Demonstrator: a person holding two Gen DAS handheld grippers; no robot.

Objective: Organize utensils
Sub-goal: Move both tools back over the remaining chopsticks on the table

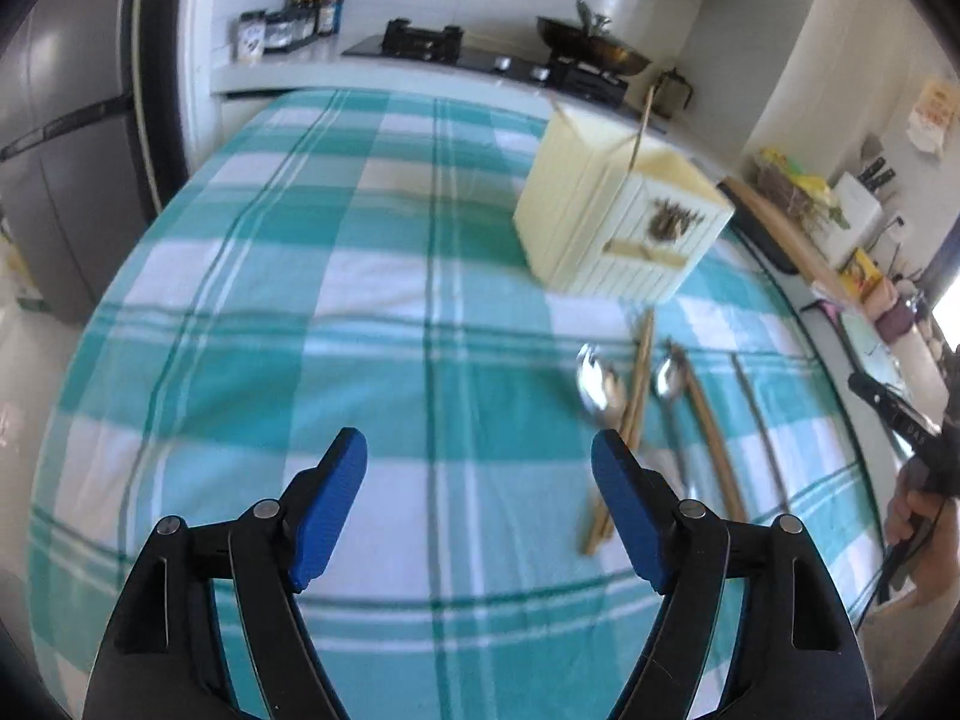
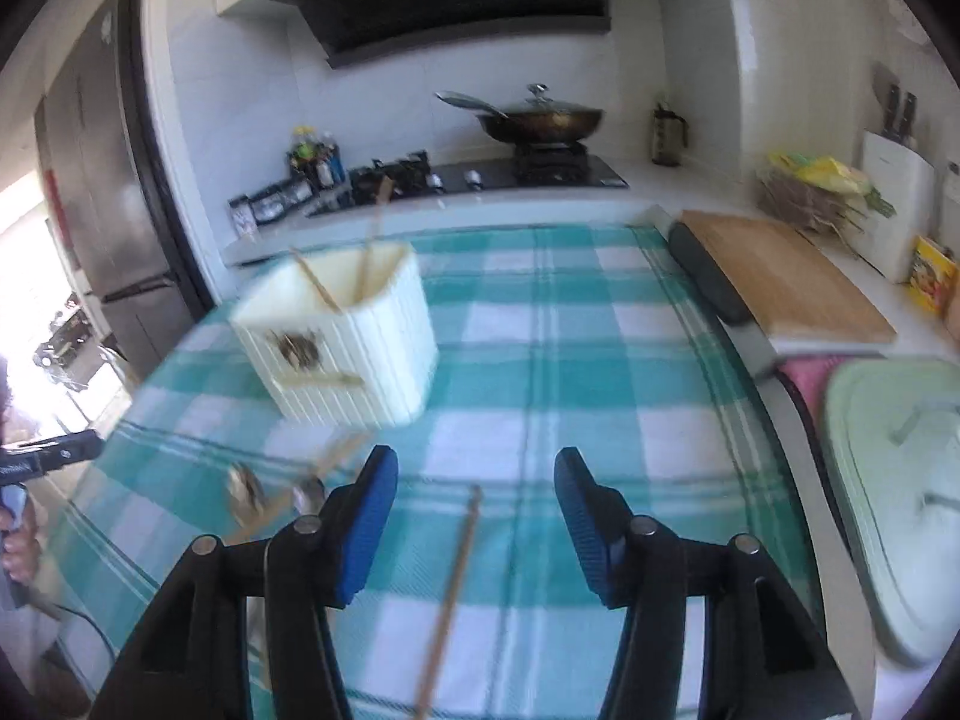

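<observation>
**Approaching loose utensils with both grippers empty**

Judging the risk, we note crowded spoons (image 1: 600, 387) and chopsticks (image 1: 636, 396): a descent could scatter them or nudge the holder (image 1: 618, 210). The left gripper (image 1: 480, 480), released, stands left of them. The right gripper (image 2: 477, 495), spread, straddles one chopstick (image 2: 453, 588) without touching.

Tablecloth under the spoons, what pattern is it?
The cotton tablecloth is checked in teal green and white, clearest in the left wrist view.
</observation>
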